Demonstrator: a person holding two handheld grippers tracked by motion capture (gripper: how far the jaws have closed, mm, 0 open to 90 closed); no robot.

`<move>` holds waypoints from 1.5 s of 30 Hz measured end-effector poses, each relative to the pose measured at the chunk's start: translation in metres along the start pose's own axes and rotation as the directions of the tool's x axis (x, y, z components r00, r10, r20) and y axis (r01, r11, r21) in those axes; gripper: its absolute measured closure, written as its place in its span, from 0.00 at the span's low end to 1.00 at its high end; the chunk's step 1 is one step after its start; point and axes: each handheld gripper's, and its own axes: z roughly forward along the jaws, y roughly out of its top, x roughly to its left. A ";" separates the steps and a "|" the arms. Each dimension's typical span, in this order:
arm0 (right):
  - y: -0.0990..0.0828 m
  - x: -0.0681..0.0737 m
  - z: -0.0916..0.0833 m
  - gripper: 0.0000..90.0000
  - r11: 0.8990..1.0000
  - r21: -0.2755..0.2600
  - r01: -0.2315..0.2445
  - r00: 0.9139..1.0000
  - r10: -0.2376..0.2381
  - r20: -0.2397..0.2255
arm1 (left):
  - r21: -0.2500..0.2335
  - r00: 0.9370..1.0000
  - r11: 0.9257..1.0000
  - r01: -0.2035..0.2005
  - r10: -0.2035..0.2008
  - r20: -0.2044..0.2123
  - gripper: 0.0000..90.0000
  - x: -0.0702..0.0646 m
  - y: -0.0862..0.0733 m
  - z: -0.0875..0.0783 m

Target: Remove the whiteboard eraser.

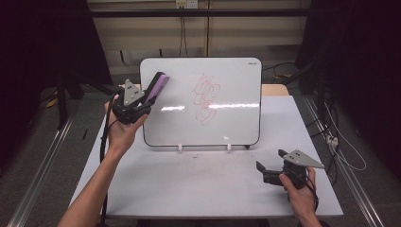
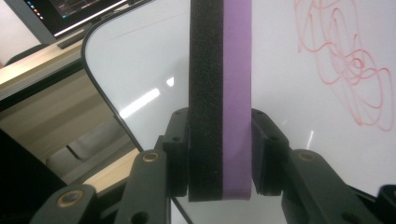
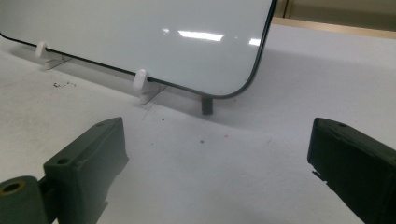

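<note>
A small whiteboard (image 1: 227, 80) stands propped on the white table, with red scribbles (image 1: 207, 98) near its middle. My left gripper (image 1: 147, 97) is raised at the board's upper left corner and is shut on a purple and black eraser (image 1: 157, 87). In the left gripper view the eraser (image 2: 220, 93) stands upright between the jaws, with the board (image 2: 289, 116) and its red scribbles (image 2: 348, 65) just behind it. My right gripper (image 1: 270, 165) rests low at the front right of the table, open and holding nothing. Its view looks at the board's lower right corner (image 3: 224, 56).
The board leans on two white clips (image 1: 180, 148) and a small dark foot (image 3: 207, 105). The white table (image 1: 189, 184) spreads in front of it, with faint specks. Metal rails run along both sides, and cables hang at the right (image 1: 340, 137).
</note>
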 end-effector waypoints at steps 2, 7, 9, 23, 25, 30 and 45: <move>0.000 0.000 0.000 0.05 1.000 0.002 -0.006 1.000 0.006 0.001 | -0.011 1.000 1.000 0.009 -0.009 0.010 0.71 -0.002 -0.002 -0.002; 0.000 -0.001 0.003 0.05 1.000 0.005 -0.018 1.000 0.018 0.002 | -0.024 0.999 0.999 0.024 -0.023 0.033 0.71 -0.005 -0.005 -0.003; 0.000 -0.001 0.004 0.05 1.000 0.006 -0.016 1.000 0.016 0.000 | -0.042 0.998 0.998 0.049 -0.047 0.047 0.71 -0.007 -0.007 -0.004; 0.002 0.004 0.007 0.05 1.000 0.001 -0.007 1.000 0.007 -0.026 | -0.083 0.983 0.987 0.138 -0.127 0.131 0.71 -0.028 -0.016 -0.020; 0.002 0.004 0.007 0.05 1.000 0.001 -0.004 1.000 0.004 -0.027 | -0.083 0.982 0.987 0.137 -0.125 0.139 0.71 -0.031 -0.018 -0.021; 0.002 0.005 0.005 0.05 1.000 -0.002 -0.008 0.999 0.008 -0.033 | -0.077 0.982 0.988 0.133 -0.121 0.148 0.71 -0.040 -0.022 -0.024; 0.003 0.009 0.003 0.05 1.000 -0.020 -0.016 0.998 0.015 -0.060 | -0.067 0.969 0.986 0.151 -0.134 0.209 0.71 -0.065 -0.032 -0.031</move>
